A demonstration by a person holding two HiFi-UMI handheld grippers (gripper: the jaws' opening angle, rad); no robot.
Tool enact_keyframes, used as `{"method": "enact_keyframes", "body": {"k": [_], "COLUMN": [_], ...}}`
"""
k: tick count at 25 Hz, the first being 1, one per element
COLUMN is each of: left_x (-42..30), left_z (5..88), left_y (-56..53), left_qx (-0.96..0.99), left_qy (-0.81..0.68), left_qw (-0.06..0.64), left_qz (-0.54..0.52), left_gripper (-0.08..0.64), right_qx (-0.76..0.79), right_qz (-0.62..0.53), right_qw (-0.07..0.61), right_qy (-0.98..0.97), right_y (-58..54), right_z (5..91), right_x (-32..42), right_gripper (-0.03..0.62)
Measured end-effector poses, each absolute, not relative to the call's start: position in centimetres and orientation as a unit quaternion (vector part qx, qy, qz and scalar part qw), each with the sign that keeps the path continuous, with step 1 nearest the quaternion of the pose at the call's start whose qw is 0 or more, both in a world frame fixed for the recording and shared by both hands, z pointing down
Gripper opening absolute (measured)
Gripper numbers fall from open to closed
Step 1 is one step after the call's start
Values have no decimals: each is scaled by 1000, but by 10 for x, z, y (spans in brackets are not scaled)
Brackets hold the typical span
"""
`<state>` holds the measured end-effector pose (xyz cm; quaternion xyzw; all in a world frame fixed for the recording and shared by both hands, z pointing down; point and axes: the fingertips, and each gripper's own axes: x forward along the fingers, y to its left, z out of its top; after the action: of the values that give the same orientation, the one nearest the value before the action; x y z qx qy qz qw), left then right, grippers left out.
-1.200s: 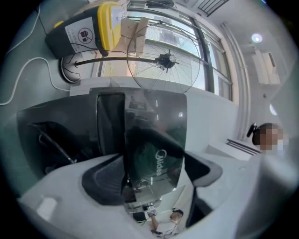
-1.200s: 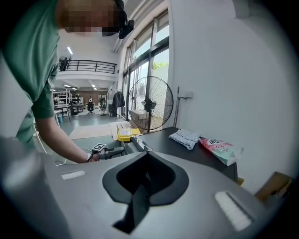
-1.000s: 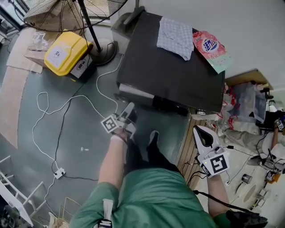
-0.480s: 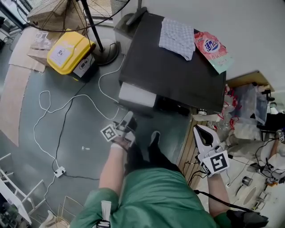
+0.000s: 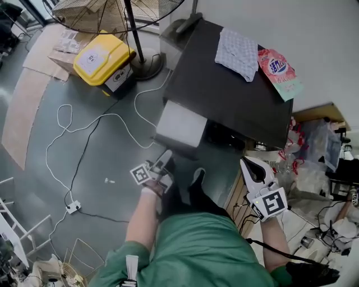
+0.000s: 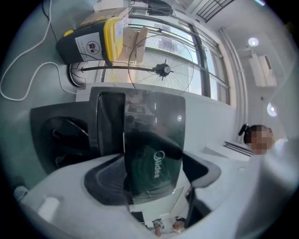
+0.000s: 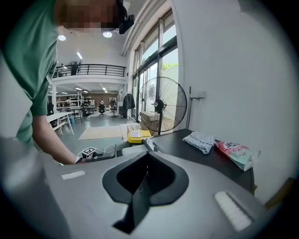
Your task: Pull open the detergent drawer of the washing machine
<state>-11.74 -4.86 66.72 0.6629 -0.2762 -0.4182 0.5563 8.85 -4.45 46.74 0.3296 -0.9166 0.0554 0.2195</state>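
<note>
left gripper (image 5: 165, 160) holds the pulled-out detergent drawer (image 5: 180, 128), jaws just opened a little. right gripper (image 5: 249, 167) is closed, empty.

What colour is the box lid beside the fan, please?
The box lid is yellow, clearest in head view.

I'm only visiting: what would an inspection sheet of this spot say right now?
Surface: grey-green floor; black washing machine top.
Job's things: pale detergent drawer pulled partly out.
Clutter: checked cloth and pink detergent pouch on the machine; yellow plastic case by the fan.
Grippers: left gripper grips the drawer's glossy front, jaws just eased wider; right gripper shut, empty.
Cables: white cable and plug block across floor.
Surroundings: standing fan, white wall.
</note>
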Motion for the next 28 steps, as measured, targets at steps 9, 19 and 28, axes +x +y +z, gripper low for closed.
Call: {"method": "enact_keyframes", "body": {"k": [9, 19, 28], "left_x": [-123, -136, -159], "left_z": [676, 589, 464], "left_y": [-24, -15, -80], "left_qx": [651, 767, 811], "left_qy": [-317, -375, -535], "left_qw": [569, 466, 236], "left_qz": [-389, -233, -24], "left_gripper": [377, 341, 236], "right_qx": [300, 347, 402], "right_qz": [49, 99, 118], "right_qw": [206, 129, 68], "right_qy": [-930, -924, -905], "right_y": [-52, -96, -143], "right_z": [462, 441, 406], "right_x": [82, 99, 118], "right_gripper": [-3, -3, -3]}}
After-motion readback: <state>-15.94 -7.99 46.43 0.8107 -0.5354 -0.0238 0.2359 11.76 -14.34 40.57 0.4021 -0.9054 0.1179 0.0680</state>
